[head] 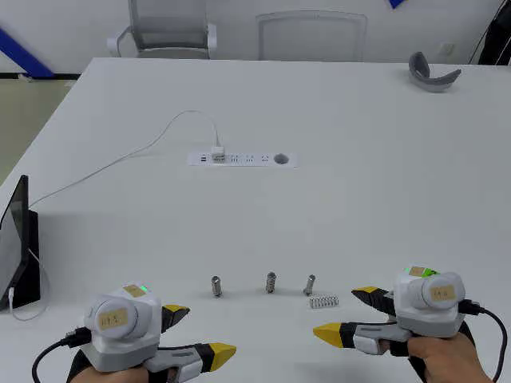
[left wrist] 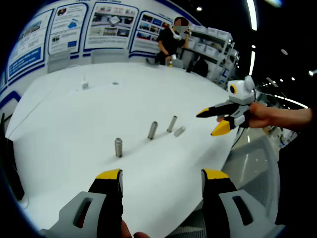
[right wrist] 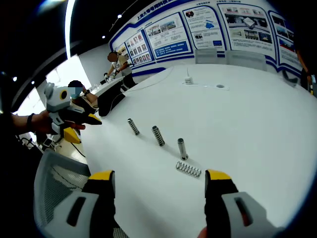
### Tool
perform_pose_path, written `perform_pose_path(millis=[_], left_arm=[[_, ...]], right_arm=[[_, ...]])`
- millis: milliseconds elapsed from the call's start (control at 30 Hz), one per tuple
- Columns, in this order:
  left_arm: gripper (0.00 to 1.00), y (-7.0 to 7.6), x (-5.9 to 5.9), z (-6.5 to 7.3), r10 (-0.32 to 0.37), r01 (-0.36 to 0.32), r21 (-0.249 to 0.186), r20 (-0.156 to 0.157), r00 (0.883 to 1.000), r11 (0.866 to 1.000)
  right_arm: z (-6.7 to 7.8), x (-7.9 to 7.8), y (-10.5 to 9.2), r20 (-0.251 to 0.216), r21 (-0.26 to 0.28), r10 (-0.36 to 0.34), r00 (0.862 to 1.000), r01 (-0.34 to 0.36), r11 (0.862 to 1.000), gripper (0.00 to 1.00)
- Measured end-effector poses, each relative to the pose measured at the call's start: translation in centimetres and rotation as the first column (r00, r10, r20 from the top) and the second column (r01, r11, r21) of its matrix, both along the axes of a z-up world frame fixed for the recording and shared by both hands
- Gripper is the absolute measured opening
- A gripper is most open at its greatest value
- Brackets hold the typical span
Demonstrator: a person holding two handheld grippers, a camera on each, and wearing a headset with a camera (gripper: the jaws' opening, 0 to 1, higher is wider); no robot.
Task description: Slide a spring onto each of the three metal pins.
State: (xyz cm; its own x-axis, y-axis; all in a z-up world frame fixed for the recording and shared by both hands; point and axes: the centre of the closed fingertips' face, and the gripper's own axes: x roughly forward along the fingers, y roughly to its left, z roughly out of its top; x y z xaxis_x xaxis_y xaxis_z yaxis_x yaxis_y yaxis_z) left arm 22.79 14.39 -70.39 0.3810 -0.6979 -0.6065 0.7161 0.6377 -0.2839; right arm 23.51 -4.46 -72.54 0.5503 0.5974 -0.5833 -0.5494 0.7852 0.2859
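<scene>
While both tools are hanging over the near edge of the white table (head: pixel 383 159) in the head view, the left gripper (head: pixel 200 331) and the right gripper (head: pixel 343 313) are each holding their jaws spread, pinching nothing. Three pins are standing in a row between them. The left pin (head: pixel 216 286) and the middle pin (head: pixel 271 282) are looking ribbed, as if already wearing coils. A loose spring (head: pixel 323 302) is lying flat just near of the right pin (head: pixel 309 284). Through the left gripper view, its open jaws are framing the row, with the left pin (left wrist: pixel 118 147) closest, and the right gripper (left wrist: pixel 220 119) is hovering spread beyond the loose spring (left wrist: pixel 180 131). Through the right gripper view, the right pin (right wrist: pixel 182 148) is showing smooth and bare, and the loose spring (right wrist: pixel 188 169) is resting just beside it, on the near side. The step in hand is probably picking up that spring with the right gripper. It is worth pinching it lightly near one end, so that the coils are not getting crushed, the open end is staying free, and it is lining up over the pin's top.
</scene>
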Motion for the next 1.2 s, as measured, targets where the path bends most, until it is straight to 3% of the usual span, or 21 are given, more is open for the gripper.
perform_pose_path(millis=[600, 1200], left_arm=[[0.66, -3.6, 0.5, -0.6, -0.087, 0.087, 0.006, -0.011, 0.996, 0.996], [0.66, -8.6, -0.3, -1.4, -0.209, 0.209, 0.015, -0.021, 0.978, 0.978]], right_arm=[[-0.7, -2.2, -2.4, -0.045, -0.003, -0.038, 0.998, 0.038, 0.999, 0.84], [-0.9, -3.9, -3.0, -0.065, -0.005, -0.029, 0.997, 0.029, 1.0, 0.86]])
